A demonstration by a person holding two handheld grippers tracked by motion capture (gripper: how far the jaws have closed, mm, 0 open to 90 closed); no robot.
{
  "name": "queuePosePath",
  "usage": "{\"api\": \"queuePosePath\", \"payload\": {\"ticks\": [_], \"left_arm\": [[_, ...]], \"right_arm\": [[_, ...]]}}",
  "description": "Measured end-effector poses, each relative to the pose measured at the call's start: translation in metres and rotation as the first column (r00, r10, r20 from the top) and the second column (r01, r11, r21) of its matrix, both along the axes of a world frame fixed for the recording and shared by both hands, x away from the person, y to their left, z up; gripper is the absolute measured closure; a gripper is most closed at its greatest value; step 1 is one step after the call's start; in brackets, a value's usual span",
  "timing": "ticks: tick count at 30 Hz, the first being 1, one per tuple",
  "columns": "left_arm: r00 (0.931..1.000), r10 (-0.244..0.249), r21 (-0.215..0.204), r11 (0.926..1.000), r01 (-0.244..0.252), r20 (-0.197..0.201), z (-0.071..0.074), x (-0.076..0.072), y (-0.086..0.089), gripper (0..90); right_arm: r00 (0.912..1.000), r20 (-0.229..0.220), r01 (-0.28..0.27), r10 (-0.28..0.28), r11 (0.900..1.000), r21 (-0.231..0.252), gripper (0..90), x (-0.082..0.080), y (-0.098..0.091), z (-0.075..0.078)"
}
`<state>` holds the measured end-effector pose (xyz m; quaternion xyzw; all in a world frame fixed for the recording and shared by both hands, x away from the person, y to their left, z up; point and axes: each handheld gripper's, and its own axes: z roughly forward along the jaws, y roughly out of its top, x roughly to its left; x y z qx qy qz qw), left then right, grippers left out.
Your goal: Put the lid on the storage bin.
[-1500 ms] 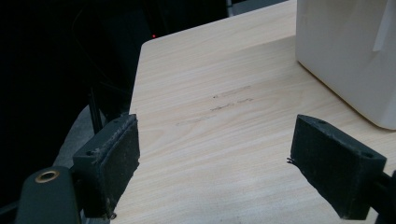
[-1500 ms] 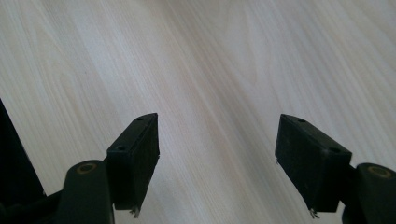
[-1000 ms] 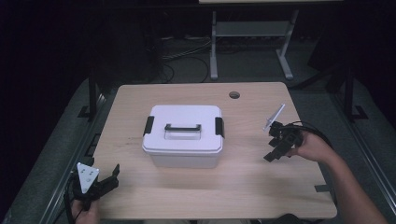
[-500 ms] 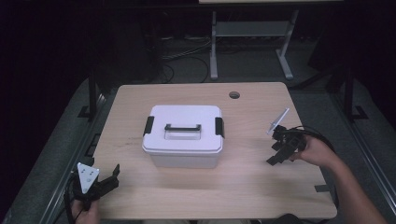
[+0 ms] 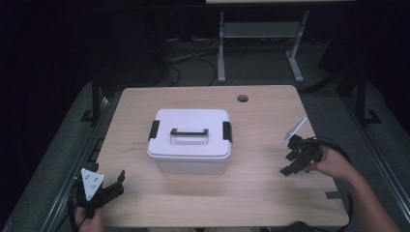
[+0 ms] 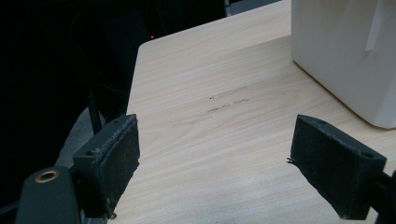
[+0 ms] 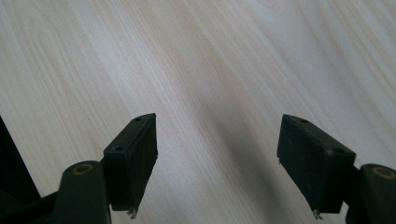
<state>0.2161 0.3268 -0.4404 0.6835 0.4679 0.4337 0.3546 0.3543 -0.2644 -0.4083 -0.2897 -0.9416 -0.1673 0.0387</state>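
Sitting mid-counter [image 5: 270, 193]: white box [image 5: 189, 140], lid latched. Left tool [image 5: 112, 186] at the near-left corner, jaws wide, empty. Right tool [image 5: 289, 157] near the right edge, also wide, empty.

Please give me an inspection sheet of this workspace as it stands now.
Surface: light wooden table, a round hole near its far edge, faint marks on the wood.
Job's things: white lidded box mid-table, lid on, black latches at both ends, handle lying flat.
Clutter: nothing seen.
Grippers: left gripper at the near left corner, jaws open, empty; right gripper near the right edge, jaws open, empty, apart from the box.
Cables: black cable looping behind the right gripper; more cables on the floor beyond.
Surroundings: dark room, grey stand legs behind the table.
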Motion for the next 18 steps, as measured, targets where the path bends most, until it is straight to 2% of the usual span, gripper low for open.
{"api": "queuePosePath", "payload": {"ticks": [18], "left_arm": [[1.0,-0.004,0.007,1.0,0.004,0.001,0.001,-0.001,-0.002,15.0]], "right_arm": [[0.9995,-0.014,0.027,-0.027,0.9994,0.021,27.7,-0.013,-0.012,-0.011]]}}
